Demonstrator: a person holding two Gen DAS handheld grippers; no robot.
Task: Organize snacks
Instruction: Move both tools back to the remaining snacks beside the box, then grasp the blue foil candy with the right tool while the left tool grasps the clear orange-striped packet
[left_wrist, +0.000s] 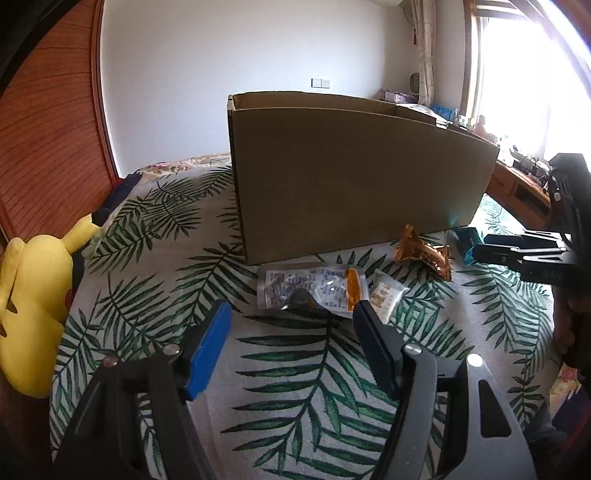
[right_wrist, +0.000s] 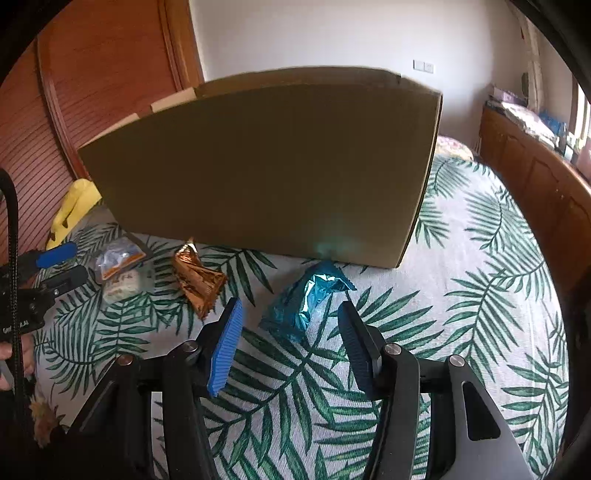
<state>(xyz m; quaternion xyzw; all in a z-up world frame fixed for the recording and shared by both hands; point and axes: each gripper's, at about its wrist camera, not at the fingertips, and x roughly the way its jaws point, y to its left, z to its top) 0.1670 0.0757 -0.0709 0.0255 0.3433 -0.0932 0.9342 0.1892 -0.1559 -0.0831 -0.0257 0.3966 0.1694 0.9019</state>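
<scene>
Nearest to the left wrist camera, the left gripper has its jaws apart, with nothing between the pads; one pad is blue, the other dark. Just in front of its tips lies a clear printed pouch with an orange stripe, flat on the leaf-patterned bedspread. Its long axis goes across the picture, parallel to the near wall of the cardboard box. A small white sachet touches its right end. Further right a crumpled gold wrapper lies near the foot of the box, one corner pointing up.

From the right wrist camera, the right gripper also has its jaws apart and holds nothing. A shiny teal packet lies just ahead of the tips, wrinkled, its long axis running from the gap between the fingers toward the box, slightly to the right. Its far end nearly reaches the box wall. The box is open at the top and stands upright. A yellow plush toy lies at the left edge of the bed.
</scene>
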